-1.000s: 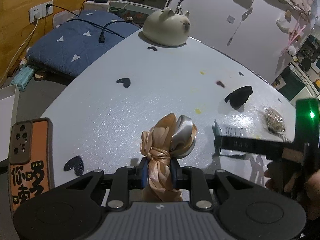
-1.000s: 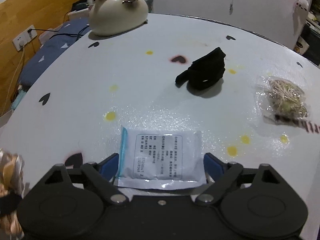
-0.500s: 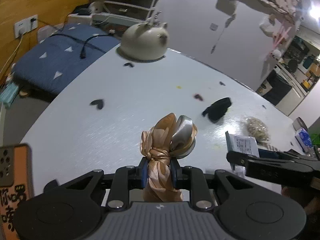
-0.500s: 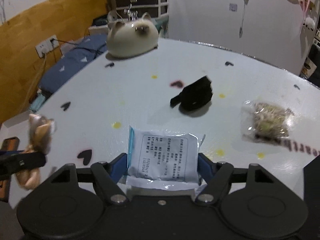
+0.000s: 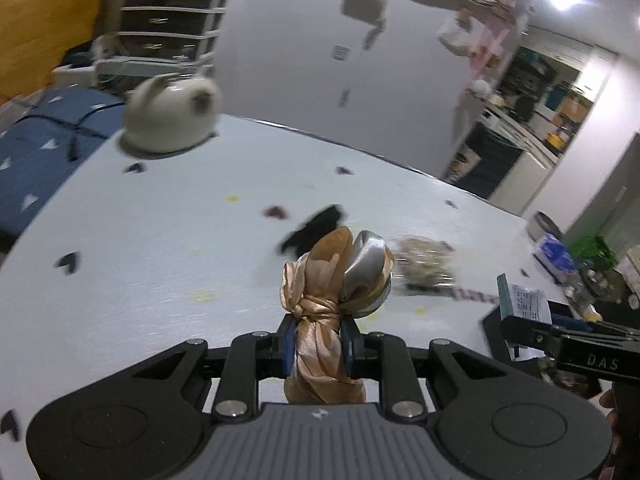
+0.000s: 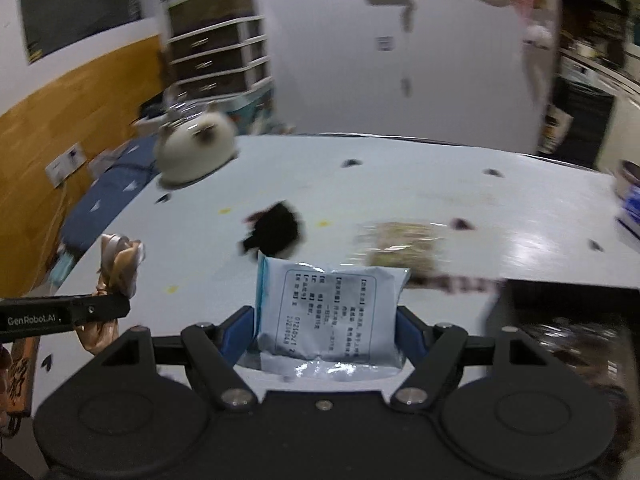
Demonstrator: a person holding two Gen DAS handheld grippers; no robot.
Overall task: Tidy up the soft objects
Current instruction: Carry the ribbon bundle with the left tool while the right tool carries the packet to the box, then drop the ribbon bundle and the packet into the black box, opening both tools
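My left gripper (image 5: 318,342) is shut on a knotted peach and silver satin cloth (image 5: 336,280) and holds it up above the white table (image 5: 160,240). The cloth also shows at the left of the right wrist view (image 6: 118,264). My right gripper (image 6: 326,332) is shut on a white printed soft packet (image 6: 330,312), lifted off the table; the packet shows at the right of the left wrist view (image 5: 524,304). A black cloth (image 6: 276,228) and a clear bag of tan bits (image 6: 404,246) lie on the table ahead.
A cream cat-shaped plush (image 5: 172,116) sits at the table's far left. A blue bed (image 5: 36,160) and a drawer unit (image 5: 168,32) stand beyond it. A dark box (image 6: 560,304) is at the right. A phone (image 6: 16,372) lies at the near left edge.
Both grippers have risen from the table with their loads and tilted up. The packet has left the table. The view now takes in the room beyond.
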